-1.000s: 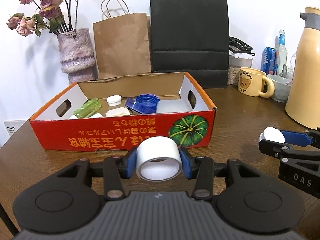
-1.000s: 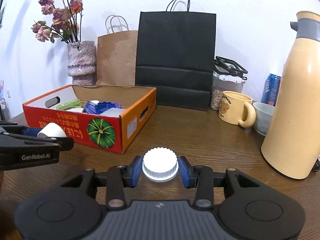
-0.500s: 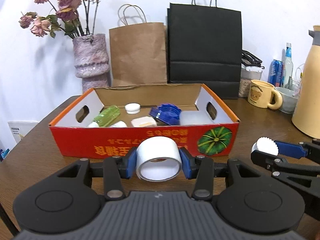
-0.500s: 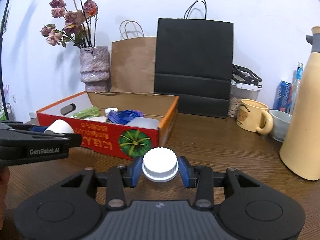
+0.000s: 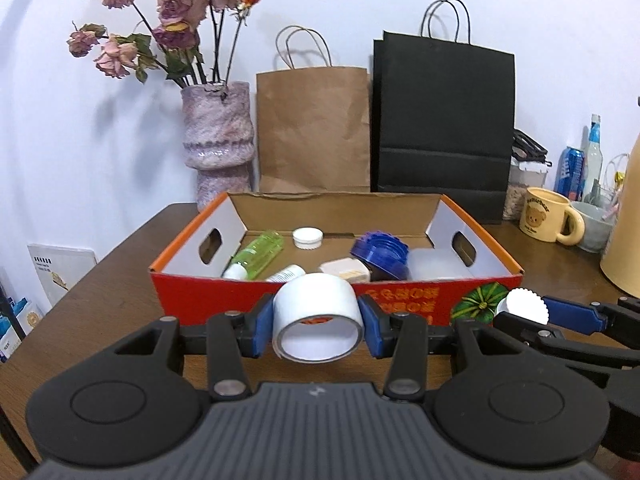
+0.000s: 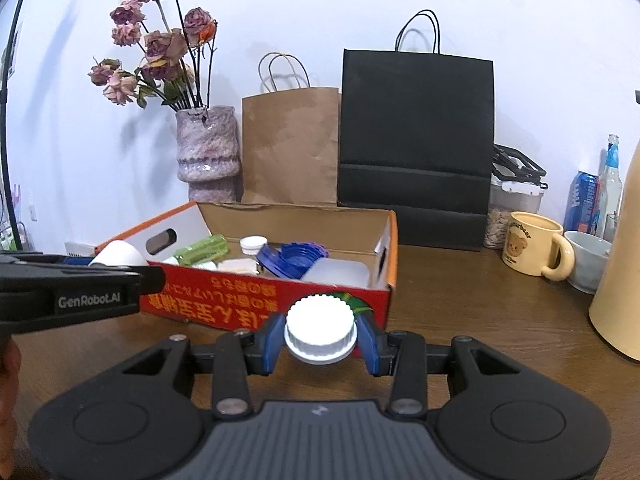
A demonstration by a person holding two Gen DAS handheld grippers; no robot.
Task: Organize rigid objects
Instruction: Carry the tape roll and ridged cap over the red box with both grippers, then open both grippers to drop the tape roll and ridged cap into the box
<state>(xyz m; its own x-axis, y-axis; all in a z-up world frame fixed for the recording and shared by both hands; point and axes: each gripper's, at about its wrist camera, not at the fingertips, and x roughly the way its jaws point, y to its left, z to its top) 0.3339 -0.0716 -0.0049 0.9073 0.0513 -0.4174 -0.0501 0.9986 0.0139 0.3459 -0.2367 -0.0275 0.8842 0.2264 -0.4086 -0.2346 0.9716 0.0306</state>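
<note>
**Tape and cap held short of the red box**

White wall [image 5: 400,0] is seen behind a brown wooden table [image 5: 120,288], on which everything is set. Against the wall a black paper bag [image 5: 444,120] and a brown paper bag [image 5: 312,128] are stood side by side, with a mottled purple vase [image 5: 218,136] of dried roses to their left. At the right edge a cream thermos jug [image 6: 620,272] is partly seen, and a yellow bear mug [image 6: 532,244] is placed near it.

In front of the bags lies the red cardboard box [image 5: 240,300], open at the top. Inside it a green bottle [image 5: 260,256], a blue ridged lid [image 5: 380,252], a clear plastic container [image 5: 436,264] and a small white cap [image 5: 307,237] are collected.

A roll of white tape [image 5: 318,316] is clamped on its sides by the left tongs [image 5: 318,326], just before the box's near wall and clear of the table. A white ribbed cap [image 6: 320,330] is gripped firmly by the right tongs [image 6: 320,340], also before the box front, towards its right corner. Both items are held outside the box.
</note>
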